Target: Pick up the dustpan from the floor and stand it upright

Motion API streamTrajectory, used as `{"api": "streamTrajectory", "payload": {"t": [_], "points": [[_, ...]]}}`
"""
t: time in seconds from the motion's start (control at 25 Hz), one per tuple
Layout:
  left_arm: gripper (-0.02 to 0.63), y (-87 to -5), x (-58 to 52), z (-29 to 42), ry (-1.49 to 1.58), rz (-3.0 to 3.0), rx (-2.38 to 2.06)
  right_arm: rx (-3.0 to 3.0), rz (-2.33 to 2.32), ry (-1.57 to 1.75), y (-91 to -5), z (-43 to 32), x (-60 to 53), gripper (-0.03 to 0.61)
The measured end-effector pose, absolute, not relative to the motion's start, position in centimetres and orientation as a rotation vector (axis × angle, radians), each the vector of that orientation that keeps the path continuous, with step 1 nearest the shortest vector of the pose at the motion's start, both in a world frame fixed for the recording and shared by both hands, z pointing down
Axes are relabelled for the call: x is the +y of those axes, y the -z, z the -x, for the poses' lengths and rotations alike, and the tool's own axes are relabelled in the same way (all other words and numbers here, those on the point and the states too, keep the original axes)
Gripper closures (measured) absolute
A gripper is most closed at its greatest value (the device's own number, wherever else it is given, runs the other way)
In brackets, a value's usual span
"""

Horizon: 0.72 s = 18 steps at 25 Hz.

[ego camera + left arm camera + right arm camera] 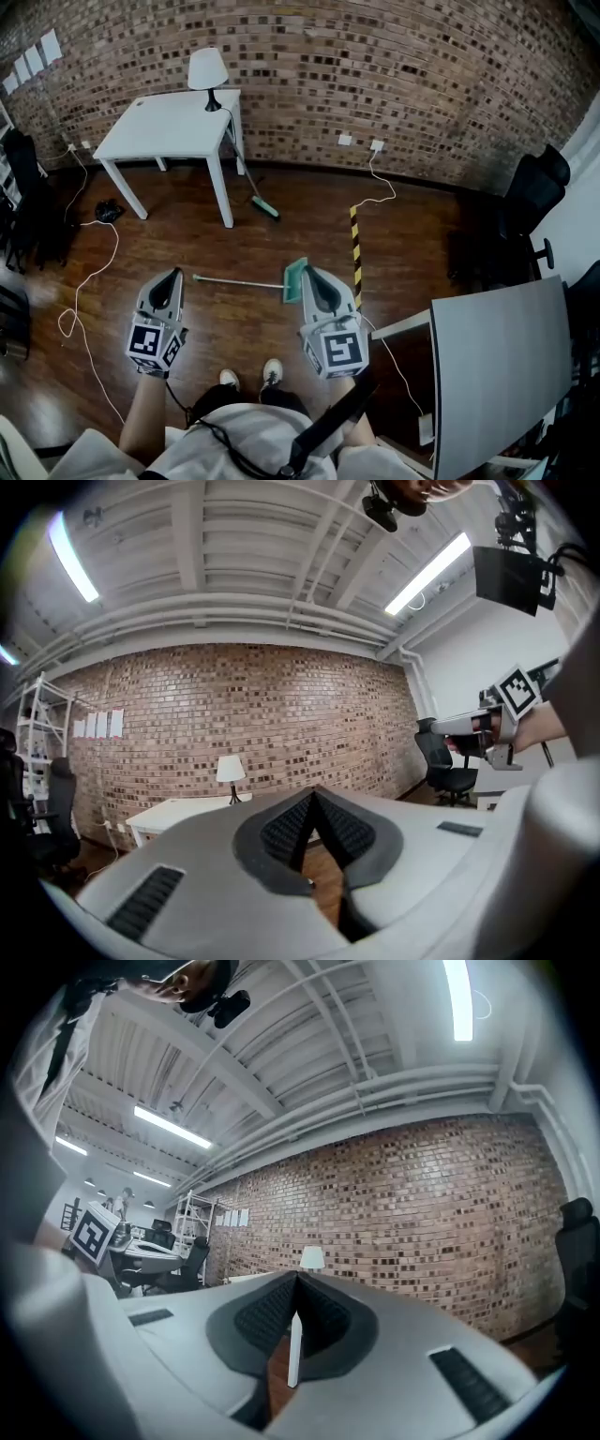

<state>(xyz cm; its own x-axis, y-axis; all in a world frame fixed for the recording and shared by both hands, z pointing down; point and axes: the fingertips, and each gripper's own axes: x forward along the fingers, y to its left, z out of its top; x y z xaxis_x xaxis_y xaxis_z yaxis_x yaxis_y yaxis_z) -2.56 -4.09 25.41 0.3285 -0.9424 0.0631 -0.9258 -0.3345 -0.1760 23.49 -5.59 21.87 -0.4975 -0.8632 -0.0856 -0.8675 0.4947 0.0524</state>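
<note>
Two handheld tongs, each carrying one cube of black-and-white square markers, are held level. The left tongs (173, 277) and the right tongs (309, 274) are both closed on nothing. One teal long-handled plastic dustpan (294, 281) lies flat on the brown wooden floor (187, 234), its handle pointing left, below and ahead of the right tongs. Farther off, one white tabletop (169, 127) bears one white-shaded lamp (207, 70).

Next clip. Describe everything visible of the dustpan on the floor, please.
The dustpan is a teal-green pan, plastic by the look, with a long thin pale handle. It lies flat, not yet upright, on the dark wooden floor ahead of the person's shoes, with the handle pointing to the picture's left. Only the floor seems to touch it. The right claw overlaps its right edge in the head view, seemingly above it.
</note>
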Motion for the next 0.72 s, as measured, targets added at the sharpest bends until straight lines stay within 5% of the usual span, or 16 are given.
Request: {"api": "streamTrajectory", "payload": {"t": [0.72], "points": [[0.624, -26.2, -11.6, 5.4, 0.257, 2.532, 1.728, 2.721, 1.637, -0.025, -23.3, -19.9, -11.9, 0.581]]}}
